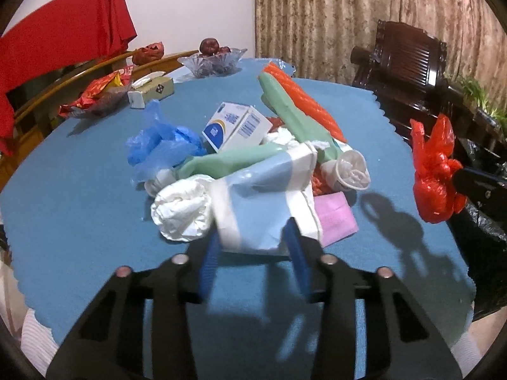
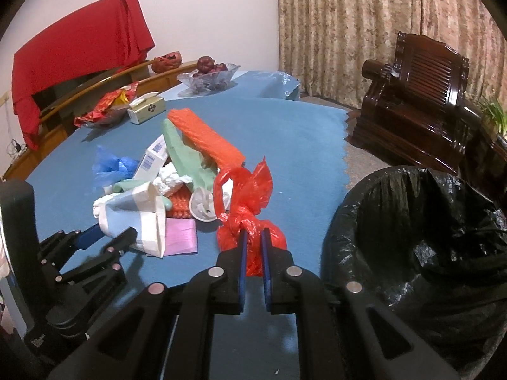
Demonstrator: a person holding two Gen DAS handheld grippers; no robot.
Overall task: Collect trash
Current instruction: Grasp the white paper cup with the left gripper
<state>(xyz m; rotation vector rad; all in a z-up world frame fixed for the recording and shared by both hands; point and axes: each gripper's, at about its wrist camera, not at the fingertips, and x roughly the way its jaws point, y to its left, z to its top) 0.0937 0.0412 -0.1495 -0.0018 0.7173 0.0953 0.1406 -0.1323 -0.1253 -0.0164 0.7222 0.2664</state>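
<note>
— Two grippers working. What's the left gripper (image 1: pixel 256 240) doing?
— Its fingers are spreading partway around a blue-and-white packet (image 1: pixel 263 202) at the near edge of the trash heap on the blue tablecloth (image 1: pixel 79 196).
— And the right gripper (image 2: pixel 253 237)?
— It's pinching a knotted red bag (image 2: pixel 247 221) tight, holding it above the cloth's edge, just left of the black-lined bin (image 2: pixel 418 228).
</note>
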